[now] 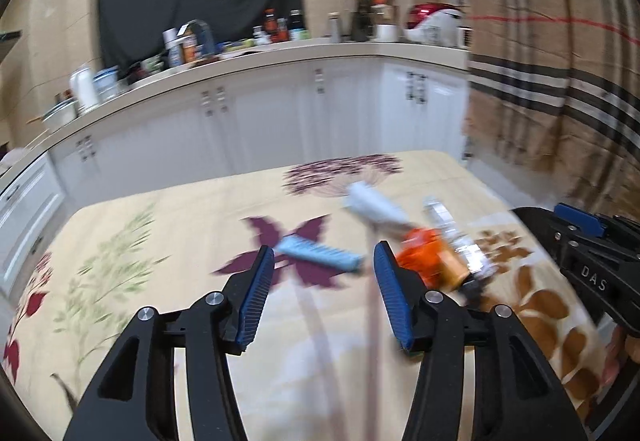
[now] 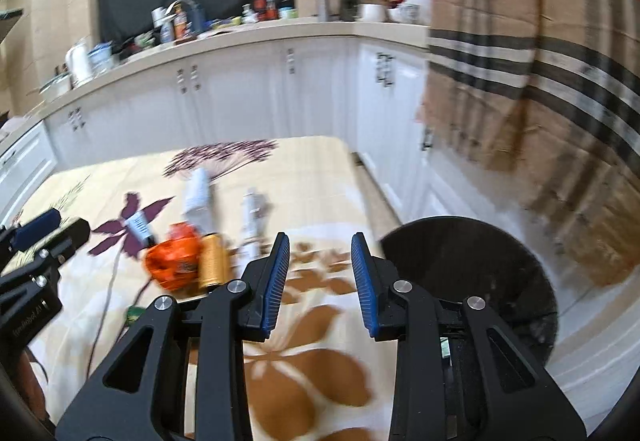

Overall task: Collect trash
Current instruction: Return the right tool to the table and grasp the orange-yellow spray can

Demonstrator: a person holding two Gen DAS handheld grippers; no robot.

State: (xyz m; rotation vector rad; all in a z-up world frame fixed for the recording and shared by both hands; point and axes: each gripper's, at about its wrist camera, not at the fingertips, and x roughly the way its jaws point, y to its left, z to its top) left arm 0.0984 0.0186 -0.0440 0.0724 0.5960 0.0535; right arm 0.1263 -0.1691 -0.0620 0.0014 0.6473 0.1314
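Trash lies on a floral tablecloth [image 1: 168, 241]: a light blue wrapper [image 1: 320, 253], a white tube [image 1: 376, 205], an orange crumpled packet [image 1: 420, 251], a tan cylinder [image 1: 454, 267] and a silvery wrapper [image 1: 444, 219]. My left gripper [image 1: 324, 261] is open and empty, just short of the blue wrapper. In the right wrist view the orange packet [image 2: 174, 261], tan cylinder [image 2: 212, 261], white tube [image 2: 198, 197] and silvery wrapper [image 2: 252, 219] lie left of my right gripper [image 2: 320, 247], which is open and empty over the table's right part. A black trash bin [image 2: 472, 273] stands off the table's right edge.
White kitchen cabinets [image 1: 280, 121] and a cluttered counter [image 1: 240, 49] run behind the table. A plaid curtain [image 1: 560, 61] hangs at the right. The other gripper's body shows at the right edge of the left wrist view [image 1: 592, 265] and the left edge of the right wrist view [image 2: 32, 261].
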